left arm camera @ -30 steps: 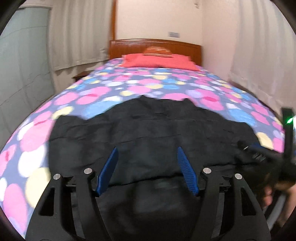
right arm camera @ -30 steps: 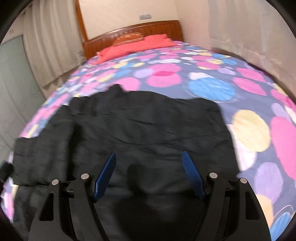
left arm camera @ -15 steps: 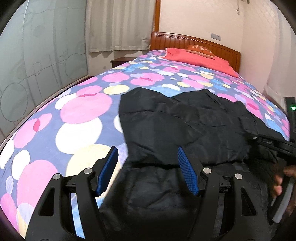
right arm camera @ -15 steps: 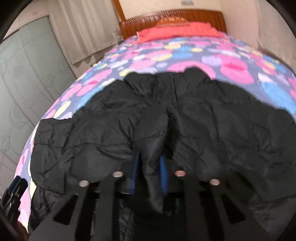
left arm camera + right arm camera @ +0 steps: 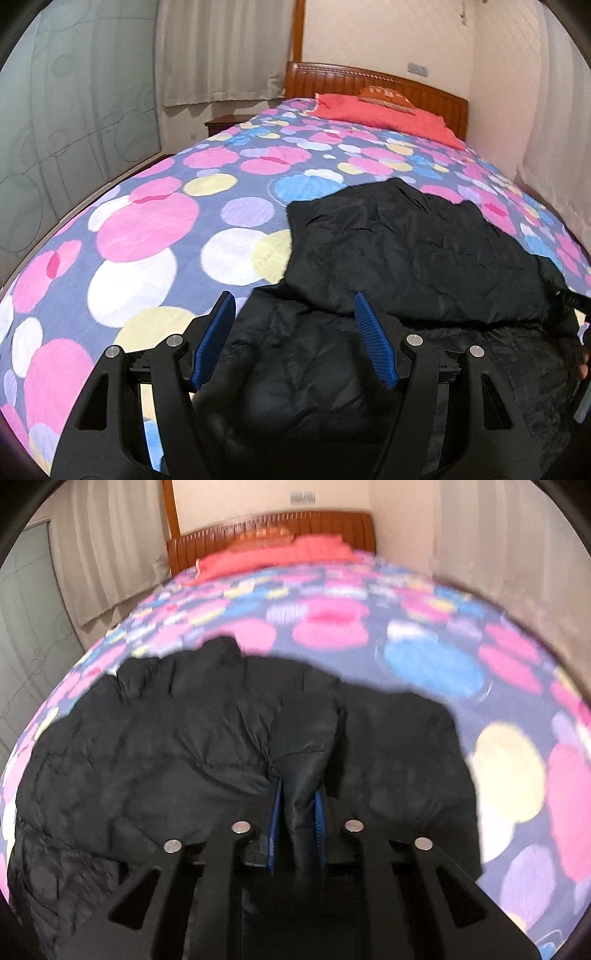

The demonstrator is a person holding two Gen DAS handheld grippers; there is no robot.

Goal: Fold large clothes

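Note:
A large black padded jacket point(image 5: 413, 258) lies on the bed, its upper part folded over the lower part. My left gripper point(image 5: 295, 332) is open and empty, its blue pads either side of the jacket's left near part, just above the fabric. In the right wrist view the jacket point(image 5: 184, 746) fills the middle. My right gripper point(image 5: 297, 812) is shut on a raised fold of the jacket, pinched between the blue pads. The right gripper's edge shows at the far right of the left wrist view point(image 5: 576, 306).
The bed has a quilt with pink, blue, yellow and white circles point(image 5: 147, 229). A red pillow point(image 5: 384, 114) and wooden headboard point(image 5: 424, 92) are at the far end. Curtains point(image 5: 221, 51) and a glass panel point(image 5: 55, 129) stand left; a wall is right.
My right gripper has closed on a fold of the jacket and holds it. My left gripper has swung left along the jacket's edge and stayed open.

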